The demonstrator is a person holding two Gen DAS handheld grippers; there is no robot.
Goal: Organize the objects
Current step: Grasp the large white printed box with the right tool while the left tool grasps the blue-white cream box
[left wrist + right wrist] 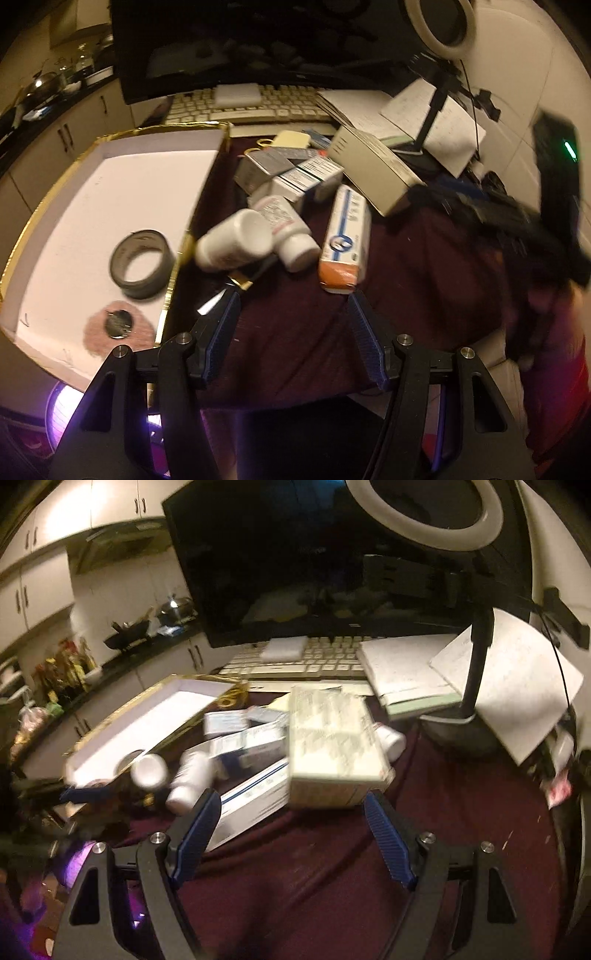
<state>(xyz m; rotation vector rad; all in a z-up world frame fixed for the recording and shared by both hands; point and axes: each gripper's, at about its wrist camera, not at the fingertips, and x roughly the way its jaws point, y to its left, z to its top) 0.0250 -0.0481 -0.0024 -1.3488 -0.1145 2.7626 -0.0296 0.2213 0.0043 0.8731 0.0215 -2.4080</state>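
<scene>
At the far left a shallow gold-edged tray with a white floor lies on the worktop, which is draped in dark maroon cloth. A grey tape roll and a small round coin-like disc lie in it, leaving most of its floor bare, so it looks like the collecting place.

The left gripper hovers low over the cloth with its fingers spread wide and nothing between them. Just ahead of it lie two white pill bottles on their sides, touching each other and close to the tray's right rim. Round and tipped over, they will likely roll, so it seems best to close across the body of one bottle rather than its cap, and squarely.

Next along, an orange-and-white carton lies flat, beside a heap of smaller medicine boxes that lean on one another.

To the right, the right gripper also has its fingers wide and empty, its tips at the near edge of a pale cream box that sits tilted atop the heap. The view is blurred, so contact cannot be judged. Lifting this top box first would probably keep the pile from sliding.
</scene>
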